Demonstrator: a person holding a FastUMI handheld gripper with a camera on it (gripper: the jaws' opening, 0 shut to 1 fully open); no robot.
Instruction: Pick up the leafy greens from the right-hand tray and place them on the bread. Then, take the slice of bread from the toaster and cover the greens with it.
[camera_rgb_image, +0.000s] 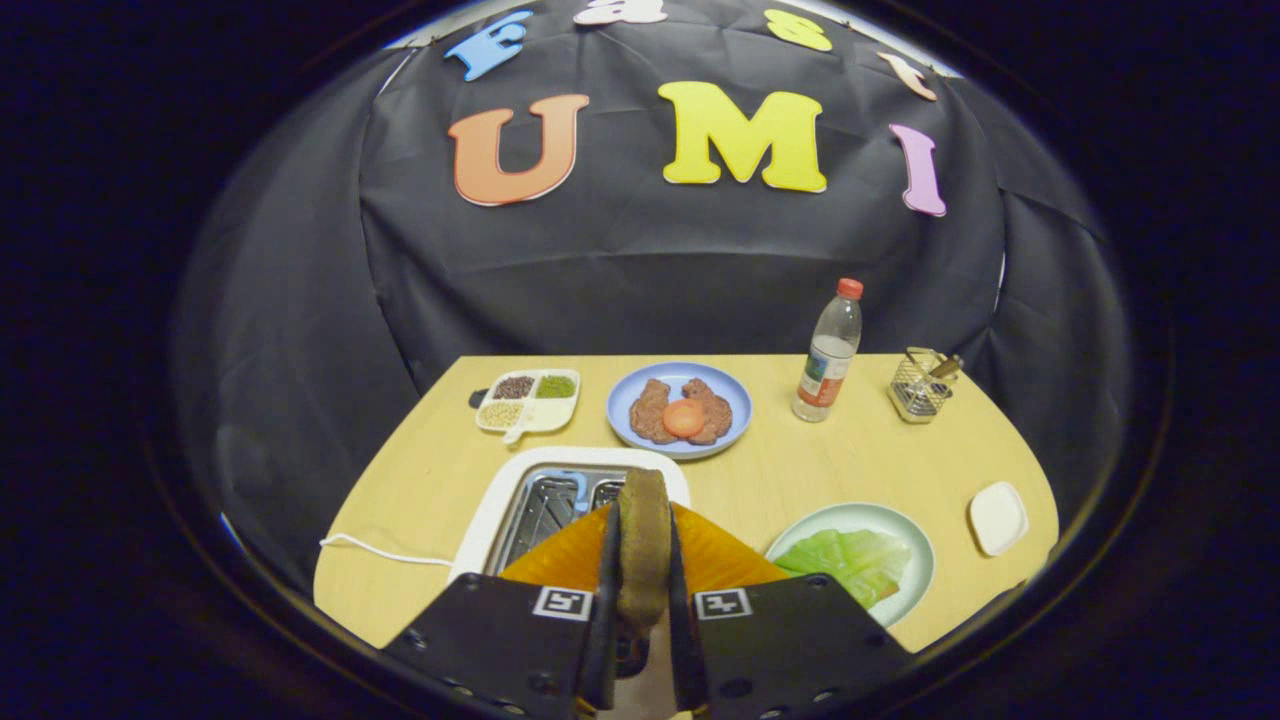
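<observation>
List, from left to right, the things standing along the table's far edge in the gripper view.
Divided snack tray → blue plate → water bottle → wire basket. Nearer, the gripper is shut on the bread slice.

text: none legible | bottle (828, 352) label: too small to read

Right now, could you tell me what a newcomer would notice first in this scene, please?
Closest in, the tool is shut on a brown bread slice, held upright between its fingers just above the white toaster. Just beyond the toaster sits a blue plate with brown pieces and an orange round slice. To the right of the fingers, leafy greens lie on a pale green plate.
</observation>
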